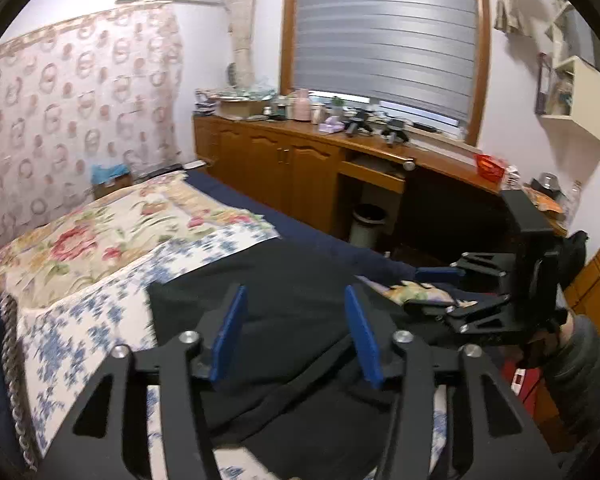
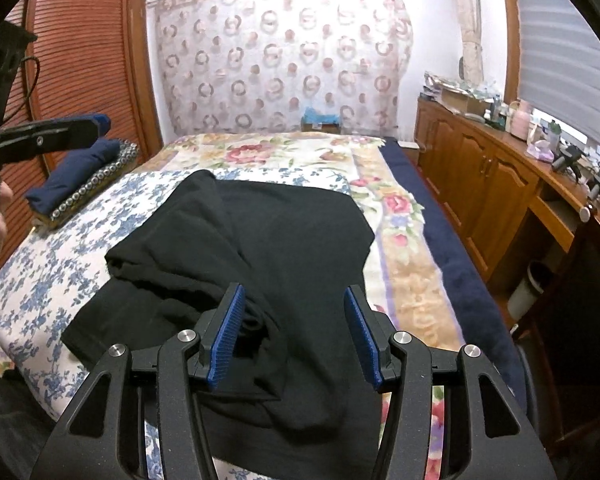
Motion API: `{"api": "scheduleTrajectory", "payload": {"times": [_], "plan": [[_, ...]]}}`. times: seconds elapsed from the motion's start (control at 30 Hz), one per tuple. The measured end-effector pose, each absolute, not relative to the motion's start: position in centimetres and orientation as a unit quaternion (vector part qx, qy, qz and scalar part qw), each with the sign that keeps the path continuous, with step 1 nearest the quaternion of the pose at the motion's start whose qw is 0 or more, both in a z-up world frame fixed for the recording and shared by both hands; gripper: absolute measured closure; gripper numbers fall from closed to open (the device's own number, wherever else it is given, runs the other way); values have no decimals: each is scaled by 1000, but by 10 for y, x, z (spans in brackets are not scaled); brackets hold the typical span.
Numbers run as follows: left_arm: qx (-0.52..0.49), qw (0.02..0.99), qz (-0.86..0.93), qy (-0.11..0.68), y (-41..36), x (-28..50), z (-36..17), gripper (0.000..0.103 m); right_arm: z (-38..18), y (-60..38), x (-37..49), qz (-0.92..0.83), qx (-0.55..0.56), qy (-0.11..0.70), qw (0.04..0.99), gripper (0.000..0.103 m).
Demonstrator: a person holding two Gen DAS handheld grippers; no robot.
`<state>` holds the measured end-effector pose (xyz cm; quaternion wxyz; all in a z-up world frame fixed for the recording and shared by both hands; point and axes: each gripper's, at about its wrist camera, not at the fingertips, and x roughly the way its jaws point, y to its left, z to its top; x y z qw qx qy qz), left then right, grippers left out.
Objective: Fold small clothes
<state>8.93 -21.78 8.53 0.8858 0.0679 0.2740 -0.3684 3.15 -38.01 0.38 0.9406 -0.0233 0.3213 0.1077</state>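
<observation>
A black garment (image 2: pixel 292 220) lies spread on the bed, its left part doubled over into a thick fold and its near end bunched. My right gripper (image 2: pixel 294 300) hovers over that near end, blue pads well apart and no cloth pinched between them. In the left wrist view the same black garment (image 1: pixel 284 276) lies under my left gripper (image 1: pixel 294 300), which is open too with nothing between its pads. The right gripper (image 1: pixel 424 290) shows at the garment's right edge. One left finger (image 2: pixel 60 132) shows at the far left of the right wrist view.
The bed carries a floral cover (image 2: pixel 404 264) and a blue-and-white flowered sheet (image 2: pixel 48 264). A folded navy cloth (image 2: pixel 76 176) rests on a beaded mat at the bed's left. Wooden cabinets (image 2: pixel 484 184) with a cluttered top and a bin (image 1: pixel 366 224) line the right side.
</observation>
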Motion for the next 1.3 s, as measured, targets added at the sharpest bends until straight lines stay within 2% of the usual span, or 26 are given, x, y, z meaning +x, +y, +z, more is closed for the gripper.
{"api": "scheduleTrajectory", "payload": {"times": [0.6,1.13,1.3], "plan": [[23,932,-211,295,-92,96,27,50,-4,-300,88,191,-84,342,916,50],[-1,941,-167,295,-45,95,15,50,-25,-200,126,287,-141,375,870,50],[-8,941,-163,297,-40,94,11,50,-36,-179,131,311,-147,393,852,42]]}}
